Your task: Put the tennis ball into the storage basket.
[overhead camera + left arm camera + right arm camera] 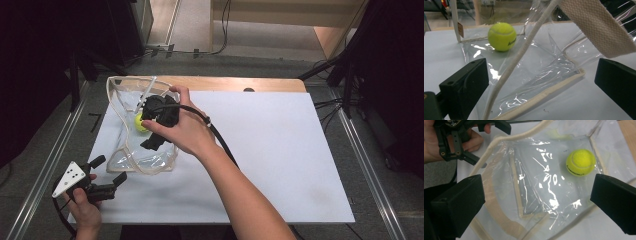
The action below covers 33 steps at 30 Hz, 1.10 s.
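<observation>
Right tongs [151, 131] spread wide above the clear plastic tote bag [122, 95], yellow tennis ball [140, 123] loose inside on the white tabletop [280, 150]. Left tongs [541, 82] apart, straddling the bag's cream-edged rim, likely to steady it. Ball [581, 162] free of both right pads.

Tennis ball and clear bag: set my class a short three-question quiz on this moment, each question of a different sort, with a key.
1. True or false: the tennis ball lies inside the clear bag.
2. Which gripper is over the bag's mouth? A) left gripper B) right gripper
3. Fill in: the jaws of the right gripper stand ____, with nothing pressed between them.

Key
1. True: it rests on the bag's lower wall.
2. B: the right gripper hangs above the bag, while the left gripper waits at the bag's near corner on the white table.
3. Open.
</observation>
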Each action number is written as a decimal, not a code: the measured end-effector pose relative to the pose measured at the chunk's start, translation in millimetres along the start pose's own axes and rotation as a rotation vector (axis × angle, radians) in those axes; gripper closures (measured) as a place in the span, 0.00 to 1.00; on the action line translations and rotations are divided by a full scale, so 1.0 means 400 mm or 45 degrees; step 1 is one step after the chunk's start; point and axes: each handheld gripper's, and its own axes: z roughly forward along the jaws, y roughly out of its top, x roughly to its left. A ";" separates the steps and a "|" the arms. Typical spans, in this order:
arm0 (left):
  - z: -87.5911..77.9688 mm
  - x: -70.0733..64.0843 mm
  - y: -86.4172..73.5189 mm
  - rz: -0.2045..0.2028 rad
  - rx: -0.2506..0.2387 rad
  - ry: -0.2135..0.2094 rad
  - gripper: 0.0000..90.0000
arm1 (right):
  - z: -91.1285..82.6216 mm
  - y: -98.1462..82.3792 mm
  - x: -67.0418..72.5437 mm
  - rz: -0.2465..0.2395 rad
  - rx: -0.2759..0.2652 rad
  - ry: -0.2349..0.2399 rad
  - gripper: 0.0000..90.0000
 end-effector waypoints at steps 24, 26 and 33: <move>0.001 -0.001 0.000 0.007 0.005 0.001 0.00 | -0.051 -0.104 -0.016 0.070 -0.006 -0.046 0.00; 0.001 -0.002 0.000 0.008 0.007 0.003 0.00 | -0.052 -0.112 -0.016 0.079 -0.008 -0.048 0.00; 0.001 -0.002 0.000 0.012 0.007 0.003 0.00 | -0.059 -0.141 -0.021 0.093 -0.011 -0.056 0.00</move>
